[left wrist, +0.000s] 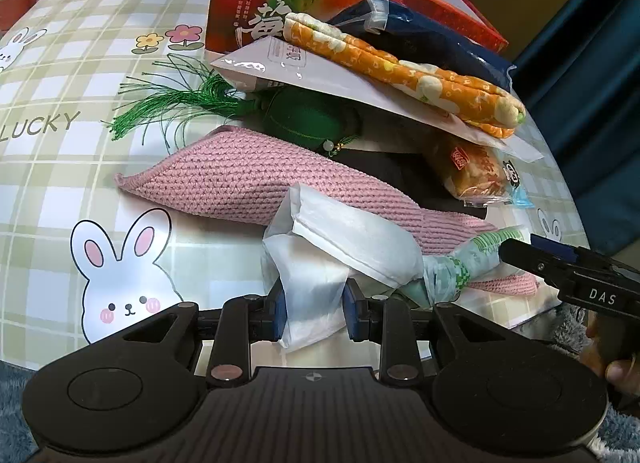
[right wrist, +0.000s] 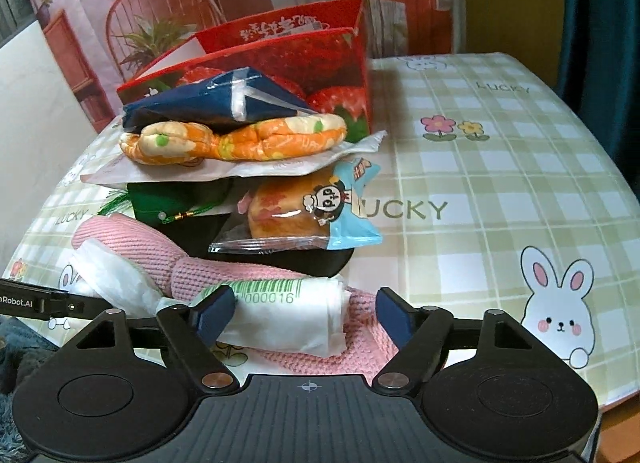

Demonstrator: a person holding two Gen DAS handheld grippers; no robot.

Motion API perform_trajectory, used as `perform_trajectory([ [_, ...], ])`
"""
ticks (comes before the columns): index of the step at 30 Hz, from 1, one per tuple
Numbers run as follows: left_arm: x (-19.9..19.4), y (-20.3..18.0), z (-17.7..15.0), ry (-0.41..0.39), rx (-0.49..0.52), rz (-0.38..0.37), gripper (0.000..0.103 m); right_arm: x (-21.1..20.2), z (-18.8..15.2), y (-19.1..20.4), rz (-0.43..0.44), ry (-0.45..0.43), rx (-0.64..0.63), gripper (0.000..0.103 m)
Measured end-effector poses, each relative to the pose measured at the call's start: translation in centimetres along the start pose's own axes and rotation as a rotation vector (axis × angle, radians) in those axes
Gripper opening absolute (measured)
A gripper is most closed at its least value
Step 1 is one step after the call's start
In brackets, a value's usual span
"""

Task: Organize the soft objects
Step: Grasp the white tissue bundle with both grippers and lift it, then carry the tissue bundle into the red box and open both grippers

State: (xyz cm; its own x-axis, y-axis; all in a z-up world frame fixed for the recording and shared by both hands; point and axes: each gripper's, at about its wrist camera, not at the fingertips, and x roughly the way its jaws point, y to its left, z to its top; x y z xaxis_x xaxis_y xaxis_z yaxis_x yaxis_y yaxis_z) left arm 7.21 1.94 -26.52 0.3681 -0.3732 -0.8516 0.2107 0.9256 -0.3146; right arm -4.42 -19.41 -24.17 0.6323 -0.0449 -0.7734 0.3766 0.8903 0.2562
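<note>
Home room, bunny-print checked tablecloth [right wrist: 500, 167], printed room-scene backdrop [right wrist: 132, 3], shaggy blue carpet [left wrist: 16, 391]

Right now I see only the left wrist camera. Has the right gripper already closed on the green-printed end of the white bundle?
Observer: No. In the right wrist view the right gripper stands open, and one pad is clearly apart from the white bundle.
Operator: What is the green print there?
Observer: A green barcode with digits under it, facing up between the pads.
</note>
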Motion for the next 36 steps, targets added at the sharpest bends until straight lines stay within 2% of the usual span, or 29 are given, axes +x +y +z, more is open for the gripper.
perform_trajectory([
  [3,-0.1,-0.2,0.0,-0.008,0.007,-0.001,0.030,0.4,-0.1,-0.7,0.038,0.009,0.037,0.070],
  [4,-0.3,-0.3,0.0,-0.015,0.014,0.004,0.030,0.4,-0.1,-0.8,0.056,0.009,0.042,0.057],
  [7,-1.2,-0.6,0.0,-0.055,0.033,0.023,0.027,-0.2,0.0,-0.1,0.079,-0.011,0.007,0.047],
  [8,-1.7,-0.6,0.0,-0.074,0.036,0.022,0.027,-0.5,0.1,0.1,0.080,-0.022,0.001,0.028],
  [11,-3.5,-0.5,0.3,-0.141,0.036,0.010,0.027,-1.8,0.5,-0.2,0.097,-0.065,0.013,0.021],
  [14,-5.5,-1.0,0.5,-0.214,0.063,0.013,0.027,-3.5,1.0,0.0,0.123,-0.118,0.000,0.018],
  [24,-11.2,-3.3,2.3,-0.425,0.142,0.024,0.027,-9.1,3.9,1.9,0.149,-0.306,-0.106,0.017],
  [32,-13.7,-5.1,6.9,-0.548,0.173,0.063,0.027,-10.5,8.7,2.9,0.143,-0.400,-0.178,0.017],
  [36,-13.4,-5.8,10.5,-0.568,0.182,0.081,0.027,-9.5,11.7,3.6,0.124,-0.429,-0.219,0.017],
])
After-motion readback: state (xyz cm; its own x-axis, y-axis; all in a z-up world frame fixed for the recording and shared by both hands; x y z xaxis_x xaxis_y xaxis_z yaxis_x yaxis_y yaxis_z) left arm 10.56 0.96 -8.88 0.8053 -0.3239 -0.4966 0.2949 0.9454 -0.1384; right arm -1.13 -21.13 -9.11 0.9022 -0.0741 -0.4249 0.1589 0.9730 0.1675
